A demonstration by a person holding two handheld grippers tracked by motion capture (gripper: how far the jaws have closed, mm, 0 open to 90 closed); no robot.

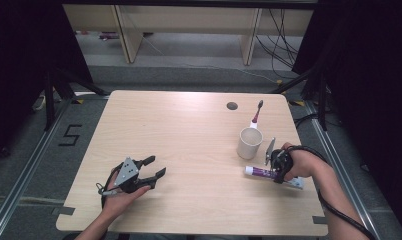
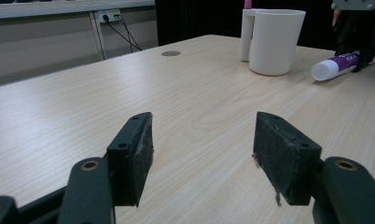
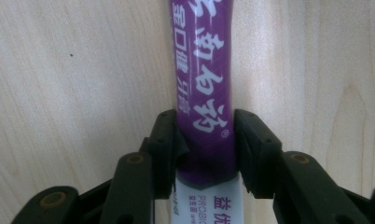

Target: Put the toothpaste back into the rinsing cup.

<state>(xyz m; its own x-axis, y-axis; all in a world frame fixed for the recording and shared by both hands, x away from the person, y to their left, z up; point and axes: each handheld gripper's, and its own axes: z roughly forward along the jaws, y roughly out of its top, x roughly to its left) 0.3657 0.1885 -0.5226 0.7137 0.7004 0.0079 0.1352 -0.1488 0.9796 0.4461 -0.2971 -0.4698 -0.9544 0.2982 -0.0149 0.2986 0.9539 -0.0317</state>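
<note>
A purple and white toothpaste tube (image 1: pixel 261 173) lies flat on the wooden table (image 1: pixel 189 135) at the right, its white cap pointing left. My right gripper (image 1: pixel 278 172) points down over it. In the right gripper view both pads (image 3: pixel 167 144) press the tube (image 3: pixel 204 70) from either side near the seam between its purple and white parts. A white cup (image 1: pixel 250 142) stands just behind the tube, with a toothbrush (image 1: pixel 257 116) leaning out of it. My left gripper (image 1: pixel 157 166) rests low at the front left, open with nothing between its jaws (image 2: pixel 202 140); it faces the cup (image 2: pixel 274 42) and the tube (image 2: pixel 337 65).
A round cable hole (image 1: pixel 232 106) sits in the tabletop near the far edge. Bare wood stretches between the two grippers. Beyond the table are the legs of a desk and loose cables on the floor. Dark curtains hang at both sides.
</note>
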